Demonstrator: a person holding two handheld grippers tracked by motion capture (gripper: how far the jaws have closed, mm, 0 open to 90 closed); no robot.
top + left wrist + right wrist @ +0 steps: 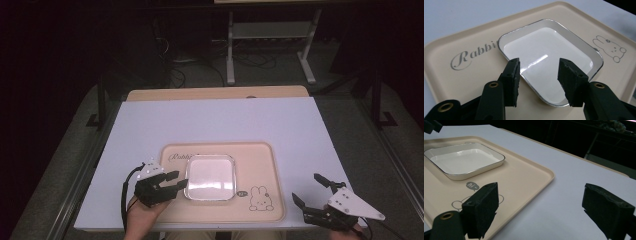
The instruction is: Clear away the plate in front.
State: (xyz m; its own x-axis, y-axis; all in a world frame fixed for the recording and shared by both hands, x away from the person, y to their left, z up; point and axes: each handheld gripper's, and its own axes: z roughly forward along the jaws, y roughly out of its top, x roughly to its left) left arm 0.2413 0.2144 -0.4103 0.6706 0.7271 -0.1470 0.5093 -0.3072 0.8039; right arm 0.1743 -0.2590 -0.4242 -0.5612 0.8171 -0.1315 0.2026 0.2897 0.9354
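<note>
Hovering at the near-left edge of the white square dish (210, 177), the left gripper (176, 182) had its jaws partway open, nothing between the pads; no earlier pic to compare. In the left gripper view the pads (512, 81) stood either side of the dish's (549, 62) near edge, just above it, w/ a clear gap to each pad. No contact visible.

Dish sat flat on the beige tray (172, 212), roughly centre, empty, thin dark line round its rim. Tray bore "Rabbit" script (471, 53) at one side and a rabbit drawing (259, 198) near the dish's right front corner. Tray lay on a white table top (150, 125).

Right gripper (310, 192) was well apart from the dish, off the tray's right edge over bare table, jaws wide open and empty. Right gripper view: dish (464, 161) far off at upper left, tray (529, 177) edge running betw. the pads (482, 207).
</note>
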